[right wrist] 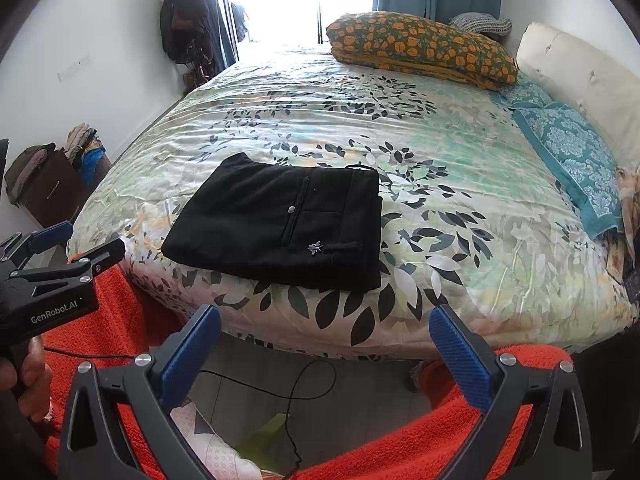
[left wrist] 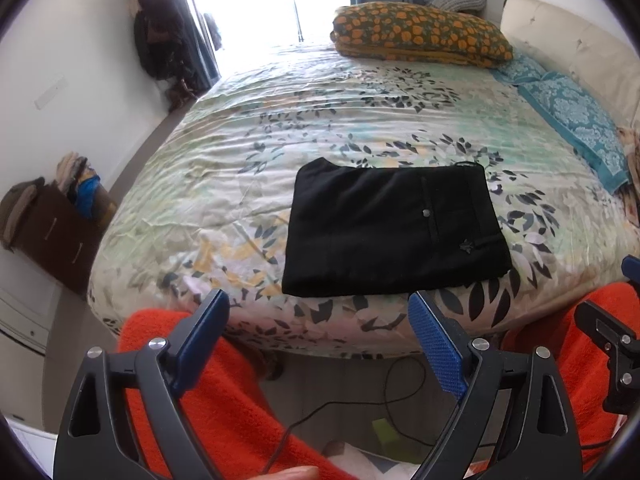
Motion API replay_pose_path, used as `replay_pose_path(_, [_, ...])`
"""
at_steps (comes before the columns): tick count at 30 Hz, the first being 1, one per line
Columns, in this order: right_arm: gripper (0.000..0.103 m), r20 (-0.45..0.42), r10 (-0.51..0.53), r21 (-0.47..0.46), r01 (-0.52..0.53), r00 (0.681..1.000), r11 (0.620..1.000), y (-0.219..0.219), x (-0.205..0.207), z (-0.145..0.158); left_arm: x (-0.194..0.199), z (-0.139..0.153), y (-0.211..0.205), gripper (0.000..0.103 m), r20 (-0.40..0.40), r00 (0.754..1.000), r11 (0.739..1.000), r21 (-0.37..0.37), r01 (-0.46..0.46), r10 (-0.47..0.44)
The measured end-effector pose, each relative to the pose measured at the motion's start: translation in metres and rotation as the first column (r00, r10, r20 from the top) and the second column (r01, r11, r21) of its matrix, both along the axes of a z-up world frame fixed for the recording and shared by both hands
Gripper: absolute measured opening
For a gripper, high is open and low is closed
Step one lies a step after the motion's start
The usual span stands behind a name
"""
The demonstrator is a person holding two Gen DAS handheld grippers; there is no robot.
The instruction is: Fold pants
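Black pants (left wrist: pixel 394 230) lie folded into a flat rectangle near the front edge of the bed, with a button pocket facing up; they also show in the right wrist view (right wrist: pixel 276 226). My left gripper (left wrist: pixel 318 316) is open and empty, held back off the bed's front edge, short of the pants. My right gripper (right wrist: pixel 326 330) is open and empty, also off the bed edge, in front of the pants. The left gripper's body (right wrist: pixel 48 280) shows at the left of the right wrist view; the right gripper's body (left wrist: pixel 612 340) shows at the right of the left wrist view.
The bed (left wrist: pixel 320 120) has a leaf-print cover. An orange-dotted pillow (left wrist: pixel 420 36) and a blue patterned cloth (left wrist: pixel 576 120) lie at the far right. A brown drawer unit (left wrist: pixel 52 236) with clothes stands at left. Orange fabric (left wrist: pixel 224 400) and a black cable (right wrist: pixel 280 384) are below.
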State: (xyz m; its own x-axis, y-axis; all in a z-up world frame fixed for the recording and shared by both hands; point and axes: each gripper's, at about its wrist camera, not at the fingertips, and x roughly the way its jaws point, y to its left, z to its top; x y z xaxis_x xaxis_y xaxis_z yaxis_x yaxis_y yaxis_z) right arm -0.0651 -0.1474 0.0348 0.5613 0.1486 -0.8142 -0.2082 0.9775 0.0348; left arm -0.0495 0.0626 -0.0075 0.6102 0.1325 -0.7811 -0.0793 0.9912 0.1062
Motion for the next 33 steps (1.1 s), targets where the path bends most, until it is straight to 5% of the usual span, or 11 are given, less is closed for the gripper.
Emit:
replay_pose_path(10, [0.103,-0.005,-0.004,-0.034,0.004,1.0,0.999,0.007,0.001,-0.004,-0.003,-0.007,0.005,0.092,-0.027,0.999,0.998,-0.062,0.016,-0.018])
replay_pose_path(33, [0.103,-0.017,0.039,-0.054,-0.04,0.999,0.998,0.022,-0.004,0.002,-0.004,-0.002,0.002,0.099,-0.029,0.999,0.998,-0.056,0.038,-0.039])
